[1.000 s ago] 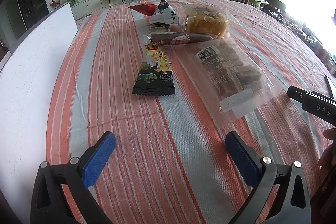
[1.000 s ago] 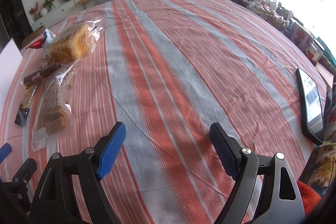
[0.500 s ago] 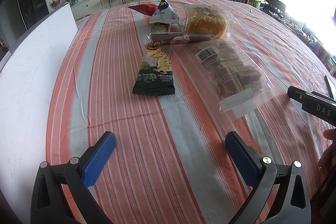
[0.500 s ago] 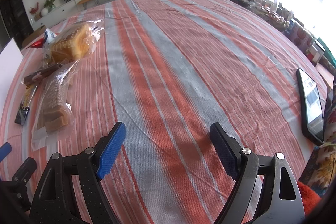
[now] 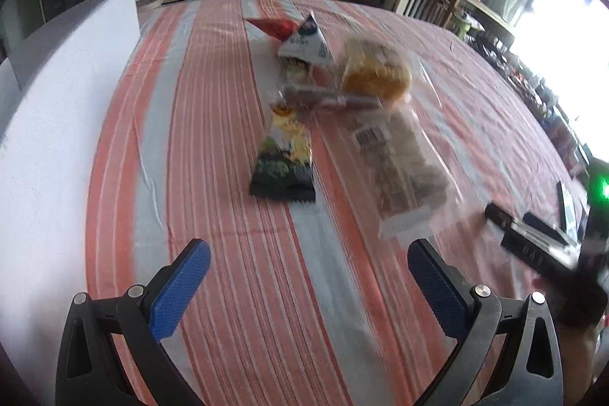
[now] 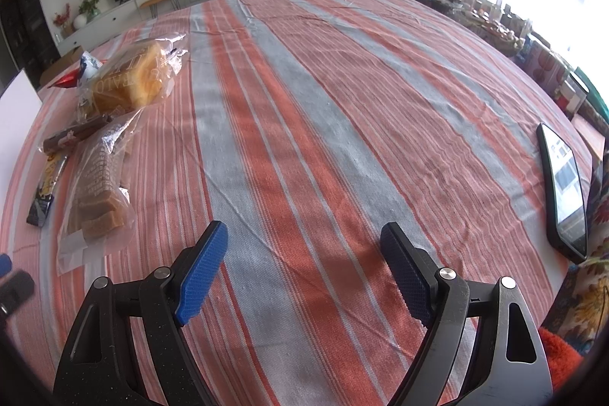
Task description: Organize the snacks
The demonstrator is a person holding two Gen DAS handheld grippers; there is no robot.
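Observation:
Several snacks lie in a cluster on the striped tablecloth. A dark cartoon-printed packet is nearest my left gripper, which is open and empty, a little short of it. A clear bag of brown wafers, a long brown bar, a bagged bread loaf, a white triangular pack and a red wrapper lie beyond. My right gripper is open and empty over bare cloth, with the wafer bag and loaf to its left.
A white board lies along the table's left side. A phone lies near the right edge. The right gripper's body shows at the right of the left wrist view. Chairs and clutter stand beyond the table.
My left gripper has shifted, and its view is now motion-blurred with the snacks slightly lower in frame. The right gripper has stayed still. Both stay open.

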